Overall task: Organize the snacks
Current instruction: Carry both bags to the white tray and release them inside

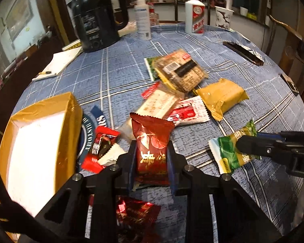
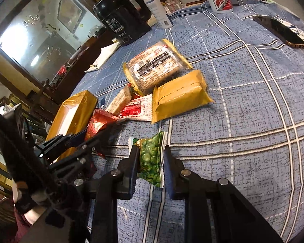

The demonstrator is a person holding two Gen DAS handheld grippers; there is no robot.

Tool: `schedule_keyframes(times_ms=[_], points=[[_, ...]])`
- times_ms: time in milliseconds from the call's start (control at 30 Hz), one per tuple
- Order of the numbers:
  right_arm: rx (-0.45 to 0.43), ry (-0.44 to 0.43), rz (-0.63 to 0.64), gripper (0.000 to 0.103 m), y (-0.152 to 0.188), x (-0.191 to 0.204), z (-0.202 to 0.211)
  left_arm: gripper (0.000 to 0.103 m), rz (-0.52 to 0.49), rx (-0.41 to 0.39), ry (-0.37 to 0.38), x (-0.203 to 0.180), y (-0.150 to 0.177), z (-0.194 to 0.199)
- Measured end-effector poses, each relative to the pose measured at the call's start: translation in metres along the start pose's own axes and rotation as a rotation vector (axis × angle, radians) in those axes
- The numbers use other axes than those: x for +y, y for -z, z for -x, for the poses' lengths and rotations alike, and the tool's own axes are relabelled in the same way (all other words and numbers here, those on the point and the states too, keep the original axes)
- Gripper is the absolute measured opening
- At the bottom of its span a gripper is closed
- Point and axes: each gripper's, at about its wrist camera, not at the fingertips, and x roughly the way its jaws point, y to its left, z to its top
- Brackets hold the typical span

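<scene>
My left gripper [image 1: 152,151] is shut on a dark red snack packet [image 1: 152,141] and holds it above the blue tablecloth, just right of an open yellow box [image 1: 69,133] with a white inside. My right gripper [image 2: 151,154] is shut on a green pea packet [image 2: 152,158]; it also shows in the left wrist view [image 1: 227,151]. A pile of snacks lies beyond: a clear biscuit pack [image 1: 180,70], a mustard-yellow pack [image 1: 223,97], a red and white packet [image 1: 190,111], a pale bar [image 1: 160,103] and a small red packet [image 1: 101,147].
A black kettle [image 1: 97,18], a white spray bottle [image 1: 142,18], a white and red liquor bottle [image 1: 195,16] and a paper cup [image 1: 223,17] stand at the table's far side. A notepad [image 1: 58,62] lies at left, a dark phone [image 1: 243,52] at right. Another red packet [image 1: 135,214] lies under my left gripper.
</scene>
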Motion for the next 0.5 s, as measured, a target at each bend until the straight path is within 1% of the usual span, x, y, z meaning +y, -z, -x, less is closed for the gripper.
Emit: schedule_keyframes(times_ms=[100, 267, 400, 500], points=[[-0.011, -0.02, -0.003, 0.022, 0.004, 0.002, 0.002, 0.028, 0.03, -0.029, 0.004, 0.007, 0.004, 0.013], [-0.038, -0.06, -0.014, 0.022, 0.009, 0.007, 0.012, 0.028, 0.105, -0.103, 0.031, 0.022, 0.018, 0.057], [-0.06, -0.087, 0.018, 0.022, 0.011, 0.028, 0.023, 0.028, 0.183, -0.162, 0.022, 0.048, 0.036, 0.099], [-0.071, -0.119, 0.059, 0.022, 0.015, 0.056, 0.026, 0.028, 0.242, -0.193, -0.014, 0.073, 0.052, 0.12]])
